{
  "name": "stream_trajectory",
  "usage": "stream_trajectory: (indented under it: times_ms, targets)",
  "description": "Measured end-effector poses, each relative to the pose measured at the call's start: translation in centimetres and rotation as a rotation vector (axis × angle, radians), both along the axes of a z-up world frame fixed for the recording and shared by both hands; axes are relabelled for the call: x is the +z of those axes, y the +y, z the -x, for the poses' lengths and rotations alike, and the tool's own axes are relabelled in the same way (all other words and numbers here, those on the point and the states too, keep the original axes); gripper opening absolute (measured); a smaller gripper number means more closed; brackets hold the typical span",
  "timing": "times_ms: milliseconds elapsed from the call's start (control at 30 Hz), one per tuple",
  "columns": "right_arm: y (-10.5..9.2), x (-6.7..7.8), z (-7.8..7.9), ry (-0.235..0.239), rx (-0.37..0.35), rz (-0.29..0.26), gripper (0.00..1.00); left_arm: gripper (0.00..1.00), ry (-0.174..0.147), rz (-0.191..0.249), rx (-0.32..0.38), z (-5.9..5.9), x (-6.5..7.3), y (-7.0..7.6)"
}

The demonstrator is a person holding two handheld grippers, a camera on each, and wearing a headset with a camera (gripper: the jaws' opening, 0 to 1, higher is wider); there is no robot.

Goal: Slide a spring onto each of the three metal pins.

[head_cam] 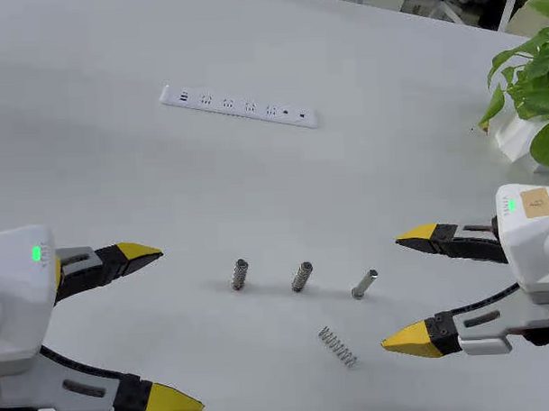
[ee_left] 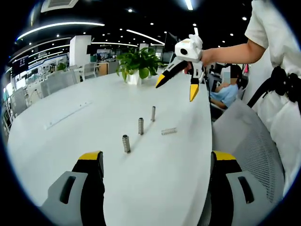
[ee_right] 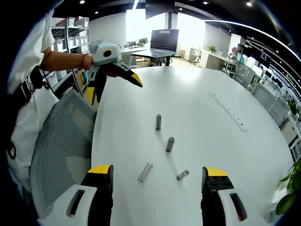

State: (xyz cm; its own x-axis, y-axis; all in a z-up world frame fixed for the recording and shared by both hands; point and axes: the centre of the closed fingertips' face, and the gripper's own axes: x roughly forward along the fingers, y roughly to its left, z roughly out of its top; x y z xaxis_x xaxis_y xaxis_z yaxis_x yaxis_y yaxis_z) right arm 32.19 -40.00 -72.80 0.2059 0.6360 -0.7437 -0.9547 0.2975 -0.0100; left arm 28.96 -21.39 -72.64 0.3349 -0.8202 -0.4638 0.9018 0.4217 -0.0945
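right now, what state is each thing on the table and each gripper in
left pin (by the head view): upright, spring already on
middle pin: upright, spring already on
right pin: standing, bare
loose spring: lying flat on the table, not held
left gripper: open, empty
right gripper: open, empty
power strip: lying flat, no plug seen in it

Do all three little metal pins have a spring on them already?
No, one pin is bare, and a loose spring lies on the table.
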Motion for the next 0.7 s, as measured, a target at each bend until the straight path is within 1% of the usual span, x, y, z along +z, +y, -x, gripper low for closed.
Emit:
stream_trajectory:
  times_ms: [100, 167, 233, 300, 400, 433, 500, 567, 667, 700]
  targets:
    - [-0.9, -0.1, 0.6, -0.002, -0.039, -0.039, 0.80, 0.93, 0.000, -0.021, -0.020, 0.1, 0.1, -0.4]
    - [-1.4, -0.2, 1.0, -0.004, -0.050, -0.057, 0.81, 0.93, -0.001, -0.029, -0.031, 0.2, 0.2, -0.6]
    - [-2.1, -0.5, 1.5, 0.002, -0.075, -0.073, 0.83, 0.93, 0.001, -0.040, -0.040, 0.2, 0.2, -0.9]
    - [-2.4, -0.5, 2.0, 0.006, -0.088, -0.103, 0.85, 0.93, -0.004, -0.056, -0.050, 0.2, 0.3, -1.1]
    - [-3.3, -0.6, 2.4, -0.008, -0.113, -0.128, 0.88, 0.93, -0.005, -0.063, -0.061, 0.3, 0.5, -1.6]
    - [-3.7, -0.7, 2.6, -0.001, -0.130, -0.133, 0.88, 0.92, -0.011, -0.079, -0.075, 0.4, 0.5, -1.9]
    - [-4.2, -0.8, 2.9, -0.003, -0.136, -0.138, 0.89, 0.92, -0.020, -0.094, -0.094, 0.5, 0.5, -2.3]
    - [-4.6, -0.8, 3.1, -0.009, -0.152, -0.154, 0.91, 0.91, -0.025, -0.108, -0.109, 0.4, 0.6, -2.9]
    - [-5.2, -0.7, 3.4, -0.014, -0.170, -0.171, 0.92, 0.89, -0.038, -0.129, -0.154, 0.5, 0.7, -4.2]
    - [-5.4, -0.7, 3.6, -0.017, -0.178, -0.182, 0.92, 0.87, -0.045, -0.154, -0.182, 0.5, 0.5, -4.7]
